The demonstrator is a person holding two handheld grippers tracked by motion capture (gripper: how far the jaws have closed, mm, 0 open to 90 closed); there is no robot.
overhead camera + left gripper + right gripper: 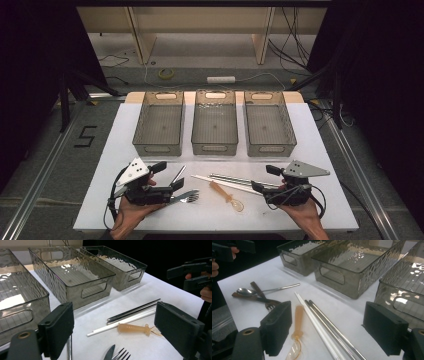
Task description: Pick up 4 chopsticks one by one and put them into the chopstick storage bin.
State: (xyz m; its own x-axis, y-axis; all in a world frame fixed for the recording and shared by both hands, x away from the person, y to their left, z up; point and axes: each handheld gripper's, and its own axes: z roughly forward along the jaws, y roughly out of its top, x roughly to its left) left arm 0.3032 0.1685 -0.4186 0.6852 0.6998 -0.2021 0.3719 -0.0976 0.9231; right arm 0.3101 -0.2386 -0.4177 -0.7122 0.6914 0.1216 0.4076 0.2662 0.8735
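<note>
A white surface (320, 150) stood in a dim room, with a grey floor, loose cables and pale wooden legs beyond its far edge. Three smoky, translucent plastic bins (215, 122) with rippled walls and cut-out handles sat side by side across its far half, long sides running away from the person.

Nearer lay the cutlery. Paired steel chopsticks (240, 179) and white chopsticks (225, 184) lay close together, long axes running roughly left to right and slanting slightly toward the near right. Just beside them an amber plastic spoon (227, 195) lay with its clear bowl toward the near edge and its handle pointing to the far left. To the left, a metal fork (189, 197) pointed its tines right, beside a knife (260, 293) and a steel spoon (244, 291).

The left tongs (170, 177) hovered over the fork's handle end, jaws wide apart and holding nothing. The right tongs (264, 179) stood equally wide, empty, near the chopsticks' right ends.
</note>
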